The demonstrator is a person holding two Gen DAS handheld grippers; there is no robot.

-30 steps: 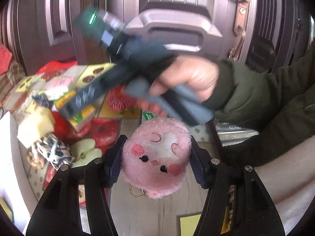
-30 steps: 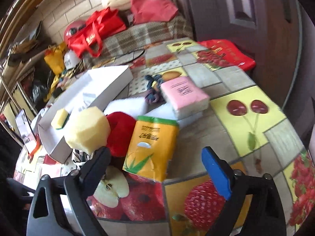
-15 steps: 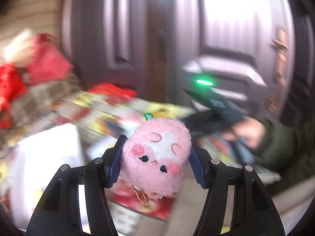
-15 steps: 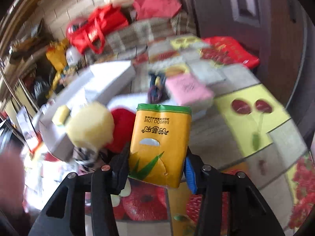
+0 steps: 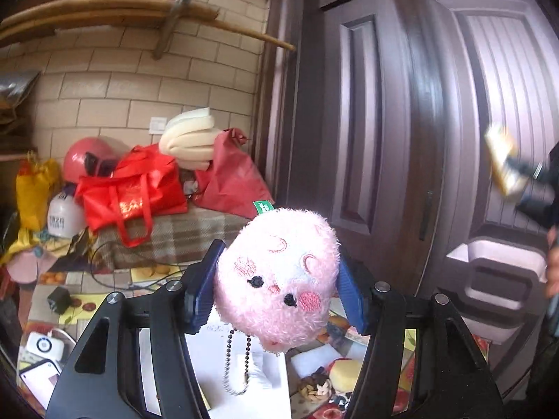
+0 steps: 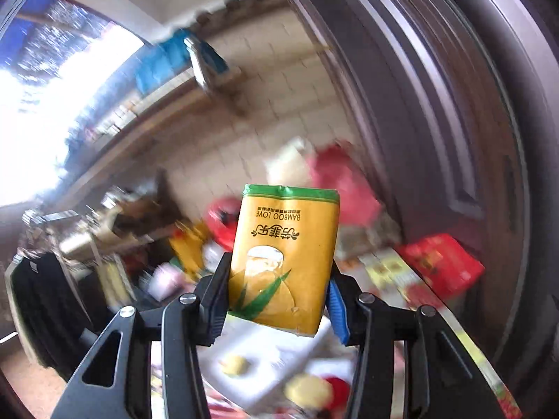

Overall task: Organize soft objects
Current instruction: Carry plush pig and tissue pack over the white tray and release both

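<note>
Carrying both picks aloft; left gripper (image 5: 276, 296) clamped on pink plush keychain (image 5: 277, 279); right gripper (image 6: 277, 296) clamped on yellow tissue pack (image 6: 284, 262); next, lower toward white box (image 6: 265, 359), six o'clock.

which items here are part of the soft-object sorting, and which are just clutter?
In the job:
left tongs shut on pink plush
right tongs shut on yellow tissue pack
white box
yellow sponge

Clutter:
red bag
white jug
black charger
door

Cluttered home entryway: door (image 5: 436, 139), bags (image 5: 132, 192).
</note>
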